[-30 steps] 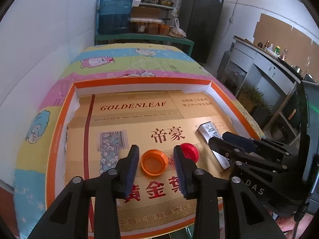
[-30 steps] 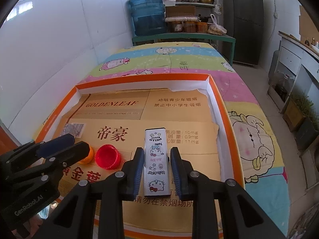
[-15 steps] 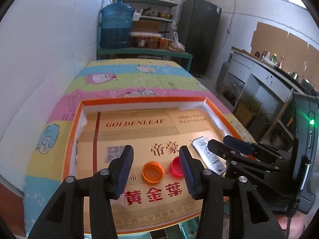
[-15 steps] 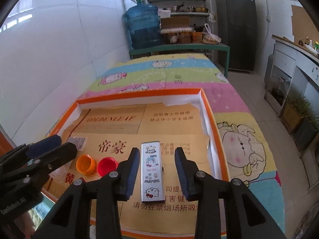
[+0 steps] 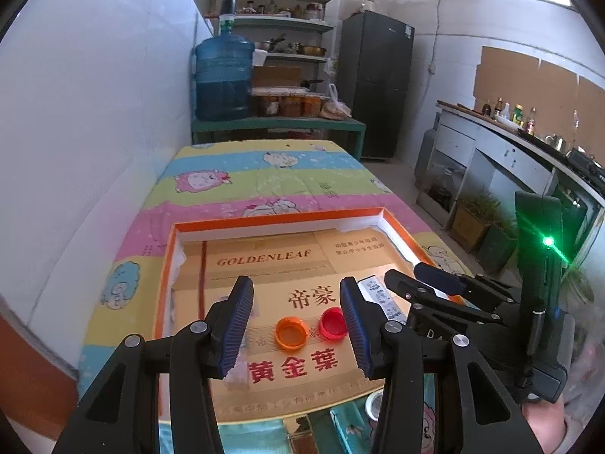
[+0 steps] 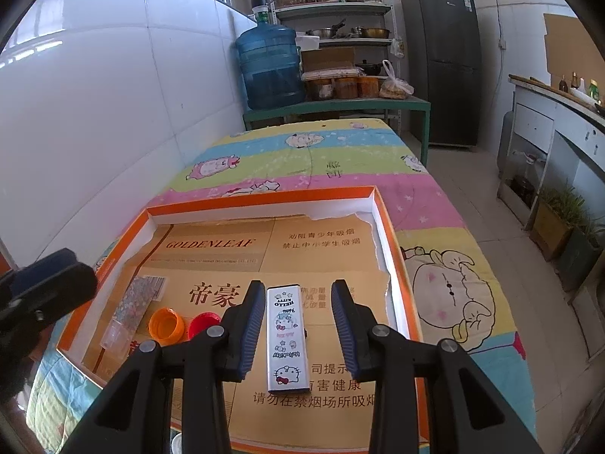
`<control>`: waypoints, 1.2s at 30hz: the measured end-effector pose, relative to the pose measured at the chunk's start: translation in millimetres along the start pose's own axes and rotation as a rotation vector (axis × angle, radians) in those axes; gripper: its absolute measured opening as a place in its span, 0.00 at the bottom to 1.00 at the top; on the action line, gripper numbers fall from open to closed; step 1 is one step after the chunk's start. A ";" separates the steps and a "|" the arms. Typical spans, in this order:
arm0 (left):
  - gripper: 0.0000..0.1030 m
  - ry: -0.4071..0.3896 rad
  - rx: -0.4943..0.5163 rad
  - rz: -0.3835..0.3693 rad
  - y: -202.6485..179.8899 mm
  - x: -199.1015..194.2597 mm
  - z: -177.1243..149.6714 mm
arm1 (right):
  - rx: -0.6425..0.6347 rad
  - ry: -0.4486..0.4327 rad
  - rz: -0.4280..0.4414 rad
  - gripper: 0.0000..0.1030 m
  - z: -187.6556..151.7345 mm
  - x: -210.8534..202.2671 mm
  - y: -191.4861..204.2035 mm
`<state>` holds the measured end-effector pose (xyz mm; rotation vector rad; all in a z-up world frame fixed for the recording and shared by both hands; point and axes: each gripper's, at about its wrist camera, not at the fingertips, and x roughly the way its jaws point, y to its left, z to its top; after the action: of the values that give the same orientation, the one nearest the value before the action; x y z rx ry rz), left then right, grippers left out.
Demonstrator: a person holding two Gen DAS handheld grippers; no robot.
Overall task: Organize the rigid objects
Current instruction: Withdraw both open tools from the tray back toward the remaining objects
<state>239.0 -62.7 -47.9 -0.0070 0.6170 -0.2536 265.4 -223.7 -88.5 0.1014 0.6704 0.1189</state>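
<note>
Lying flat on the cardboard inside the orange tray, a white cartoon-printed box sits between the right gripper fingers, which stand apart and clear of its sides. Left of those fingers rest an orange cap and a red cap. Above them, the left gripper hangs half open, holding nothing, both caps showing between its fingers.
</note>
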 end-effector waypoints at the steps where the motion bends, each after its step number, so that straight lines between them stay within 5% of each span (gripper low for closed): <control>1: 0.48 -0.004 -0.002 0.005 0.3 -4.4 0.2 | -0.001 0.001 0.006 0.35 0.9 -2.0 1.0; 21: 0.48 -0.068 -0.069 -0.027 11.5 -88.2 -18.8 | -0.044 -0.003 0.046 0.35 -16.6 -85.3 34.0; 25: 0.49 -0.070 -0.070 -0.025 14.2 -100.5 -24.8 | -0.052 0.002 0.051 0.46 -25.3 -100.8 39.2; 36: 0.52 -0.039 -0.105 -0.017 30.7 -126.2 -57.5 | -0.059 0.052 0.041 0.48 -64.2 -131.1 47.9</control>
<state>114.1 1.0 -25.2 -0.1178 0.5912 -0.2370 119.7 -191.5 -51.8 0.0560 0.7162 0.1812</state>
